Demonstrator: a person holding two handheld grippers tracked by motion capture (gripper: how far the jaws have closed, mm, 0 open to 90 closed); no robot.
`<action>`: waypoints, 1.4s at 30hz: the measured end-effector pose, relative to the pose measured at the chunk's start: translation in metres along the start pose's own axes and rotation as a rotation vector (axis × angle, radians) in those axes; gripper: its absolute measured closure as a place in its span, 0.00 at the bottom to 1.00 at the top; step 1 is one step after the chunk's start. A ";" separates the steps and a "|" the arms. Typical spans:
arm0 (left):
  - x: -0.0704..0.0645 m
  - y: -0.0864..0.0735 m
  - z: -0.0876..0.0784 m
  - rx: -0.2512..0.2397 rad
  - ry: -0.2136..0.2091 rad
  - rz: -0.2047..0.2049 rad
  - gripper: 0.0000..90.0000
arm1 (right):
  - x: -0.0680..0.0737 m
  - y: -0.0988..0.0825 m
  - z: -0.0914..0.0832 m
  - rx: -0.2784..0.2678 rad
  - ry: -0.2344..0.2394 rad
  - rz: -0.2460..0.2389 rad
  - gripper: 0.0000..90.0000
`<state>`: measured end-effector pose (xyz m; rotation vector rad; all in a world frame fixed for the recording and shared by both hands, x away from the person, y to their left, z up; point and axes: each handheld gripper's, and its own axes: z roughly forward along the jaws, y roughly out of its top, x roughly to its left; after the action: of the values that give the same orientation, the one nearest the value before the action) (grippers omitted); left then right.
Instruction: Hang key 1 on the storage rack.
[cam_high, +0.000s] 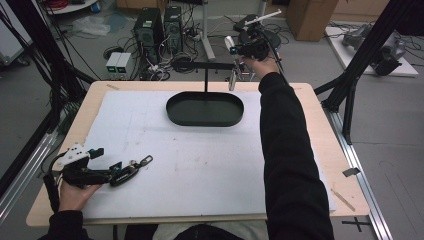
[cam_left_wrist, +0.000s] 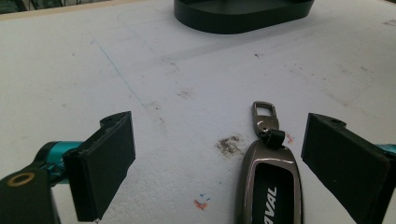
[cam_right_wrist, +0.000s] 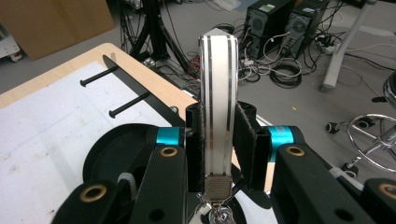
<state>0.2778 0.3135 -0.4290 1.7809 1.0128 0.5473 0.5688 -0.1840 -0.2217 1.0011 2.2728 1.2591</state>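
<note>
So the bit that matters here: the car key fob lies between the open jaws of the left gripper, but off-centre, hugging the jaw on the right of the left gripper view and leaving a big gap to the other one. Nothing is pinched yet; both pads stand clear of it. Its long axis runs pretty much straight out along the gripper's own pointing direction, so the metal clip sits at the far end, ahead of the jaw tips, and the fat body is back towards the palm. In the high view it's lying flat on the white mat with the left hand parked right behind it. I'd guess a small sideways nudge would centre it before closing, otherwise one pad hits first and shoves the fob across the mat.

Further out from that gripper, straight ahead, is the black oval tray, well apart from the fob, with a post rising from its back edge to a black hanging rack with pegs.

The right gripper is way over at the far edge of the table, beside that rack. It's clamped tight on a white strap with dark stripes, held upright between the pads, metal end clasp down by the jaw roots. So the left one is clearly the nearer for the fob.
</note>
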 end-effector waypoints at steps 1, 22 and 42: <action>0.000 0.000 0.000 -0.001 0.000 0.000 0.11 | 0.000 0.000 0.001 0.003 -0.005 0.001 0.84; 0.001 0.000 0.001 0.003 -0.004 0.000 0.11 | -0.019 -0.036 0.006 -0.043 0.037 0.125 0.42; 0.001 0.000 0.000 -0.001 -0.005 -0.001 0.11 | 0.019 -0.068 -0.009 0.067 0.081 0.056 0.01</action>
<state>0.2786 0.3145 -0.4291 1.7799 1.0093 0.5421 0.5230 -0.1996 -0.2732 1.0621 2.3782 1.2749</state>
